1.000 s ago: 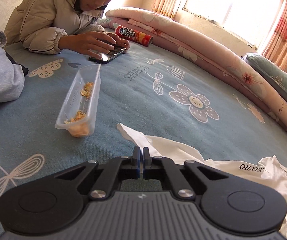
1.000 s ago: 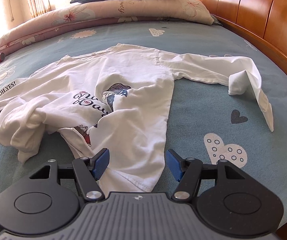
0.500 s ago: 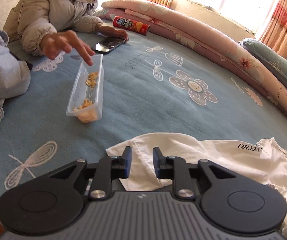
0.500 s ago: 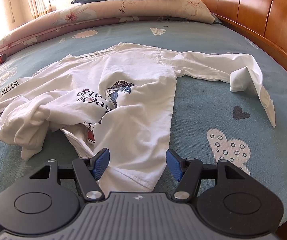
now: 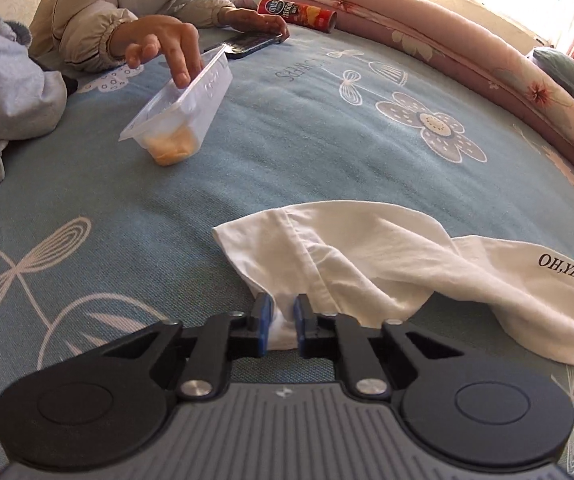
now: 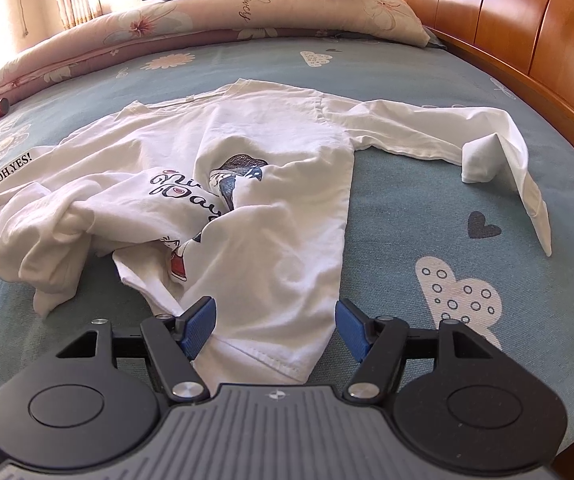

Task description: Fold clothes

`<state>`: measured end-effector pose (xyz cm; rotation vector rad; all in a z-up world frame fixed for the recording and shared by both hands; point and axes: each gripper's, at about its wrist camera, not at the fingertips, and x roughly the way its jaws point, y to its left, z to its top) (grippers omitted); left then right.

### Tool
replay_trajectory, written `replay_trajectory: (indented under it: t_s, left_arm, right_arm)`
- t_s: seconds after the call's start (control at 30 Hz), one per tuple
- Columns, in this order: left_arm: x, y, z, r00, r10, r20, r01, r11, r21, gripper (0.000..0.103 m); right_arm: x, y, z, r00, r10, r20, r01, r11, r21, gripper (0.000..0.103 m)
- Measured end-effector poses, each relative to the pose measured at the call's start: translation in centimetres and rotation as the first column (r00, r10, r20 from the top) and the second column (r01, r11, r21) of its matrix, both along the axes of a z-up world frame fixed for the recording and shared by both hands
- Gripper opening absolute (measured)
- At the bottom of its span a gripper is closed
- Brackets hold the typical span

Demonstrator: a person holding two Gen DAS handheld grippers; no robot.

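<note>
Left gripper [image 5: 282, 322] has just been closing, and its blue pads now pinch a small tuck of white cloth at the cuff end of the shirt sleeve [image 5: 327, 248]; the fabric fills the narrow gap between the jaws, so this reads as a real hold rather than an empty close. From that pinch the sleeve runs away forward and off to the right of the jaws, toward the "OH,YES!" print, so its long axis lies slantwise across the gripper's line and not along it. Right gripper [image 6: 275, 326] hangs low over the bedspread [image 6: 467, 152] with its jaws standing wide apart and nothing pressed between the pads; the hem corner of the white shirt [image 6: 279, 216] lies directly between and under them. Ahead of this gripper the shirt's body stretches away toward the collar, crumpled on its left side, while the other sleeve trails off to the right and doubles back on itself. The coming move likely turns on this: the left hand holds the cuff and the right is nearest the hem, so any spreading pull would go outward along the sleeve's own line. Beyond the left gripper, well apart from the cloth, a person's hand [image 5: 167, 46] reaches into a clear snack tray [image 5: 185, 104].
</note>
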<state>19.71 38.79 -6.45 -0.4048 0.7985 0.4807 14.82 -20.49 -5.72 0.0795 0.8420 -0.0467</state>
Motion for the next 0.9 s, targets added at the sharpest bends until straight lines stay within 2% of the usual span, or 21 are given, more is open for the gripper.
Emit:
replay_trajectory:
  t_s: [0.2,0.3,0.4,0.5,0.63,0.7,0.73,0.8,0.9]
  left_arm:
    - [-2.1,2.6,5.0,0.997,0.039,0.069,-0.046,0.994,0.101,0.0]
    - [-3.1,3.9,7.1,0.994,0.075,0.075,-0.087,0.98,0.177,0.0]
    - [-3.6,4.9,7.9,0.994,0.08,0.078,-0.093,0.98,0.174,0.0]
    - [-3.0,3.8,7.9,0.997,0.041,0.065,-0.053,0.979,0.197,0.0]
    - [-0.6,0.6,7.5,0.995,-0.094,0.044,0.085,0.979,0.185,0.002]
    - [1.2,-1.7,7.5,0.982,-0.184,0.047,0.173,0.968,0.181,0.009]
    - [2.2,-3.0,7.5,0.971,-0.235,0.05,0.223,0.958,0.181,0.014]
    - [4.3,-5.7,7.7,0.941,-0.334,0.053,0.32,0.929,0.185,0.042]
    - [7.5,-10.1,7.9,0.878,-0.476,0.055,0.455,0.863,0.219,0.046]
  right_arm:
    - [0.1,-0.4,0.3,1.0,-0.002,0.006,0.002,1.0,0.008,0.07]
    - [0.3,-0.5,0.2,1.0,-0.006,0.006,0.006,1.0,0.017,0.07]
    - [0.4,-0.1,0.0,1.0,0.002,0.006,-0.002,1.0,0.022,0.07]
    - [0.4,0.2,0.1,1.0,0.011,0.013,-0.011,1.0,0.019,0.07]
    - [0.2,0.1,0.8,0.999,0.016,0.032,-0.017,1.0,0.016,0.07]
    - [-0.1,-0.1,1.2,0.999,0.017,0.044,-0.017,1.0,0.013,0.07]
    - [-0.2,-0.2,1.5,0.999,0.016,0.05,-0.017,1.0,0.011,0.07]
    - [-0.4,-0.6,2.2,0.997,0.017,0.074,-0.018,1.0,0.016,0.07]
    - [-0.6,-1.1,3.2,0.993,0.02,0.116,-0.023,0.999,0.026,0.07]
